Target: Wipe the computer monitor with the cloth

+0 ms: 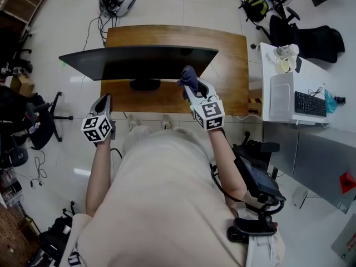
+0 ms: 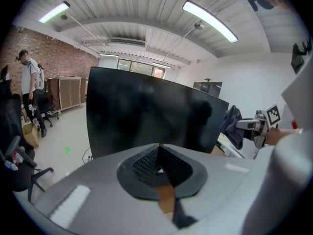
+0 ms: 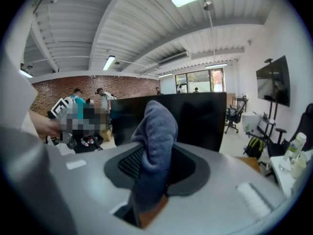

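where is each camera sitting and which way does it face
Head view: on the person's head, looking steeply down at the monitor on the wooden desk; torso, forearms, left gripper and right gripper show.
Left gripper view: on the left gripper, facing the monitor along its shut, empty jaws; right gripper at right.
Right gripper view: on the right gripper, facing the monitor past the cloth in its jaws; left gripper at left.
Shared: both gripper views face the monitor and catch the other gripper.
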